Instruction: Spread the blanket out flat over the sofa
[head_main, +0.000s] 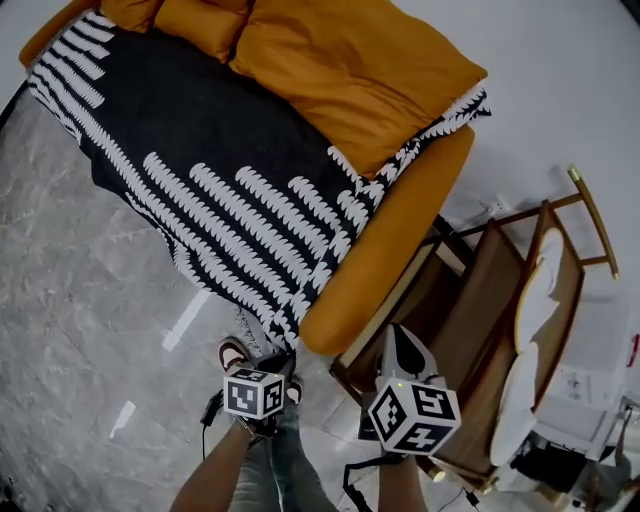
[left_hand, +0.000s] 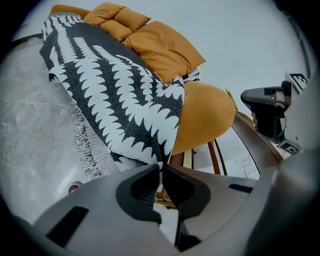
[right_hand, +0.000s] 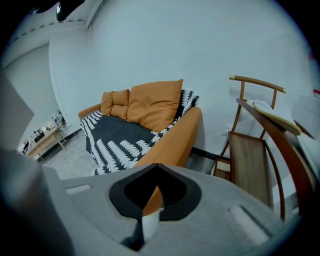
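**Grippers shut, blanket on the sofa**

Both grippers sit at the bottom of the head view. The left gripper (left_hand: 161, 167) has its jaws pressed together, and I see no cloth caught in them. The right gripper (right_hand: 156, 169) is closed too, with nothing in it.

The blanket (head_main: 200, 150) fills the upper left. It lies spread over the sofa (head_main: 390, 240) seat, tucked under the cushions (head_main: 340, 60). Its front edge hangs down to the floor (head_main: 70, 300).

The job looks about done. Only the corner by the armrest looks a bit bunched.
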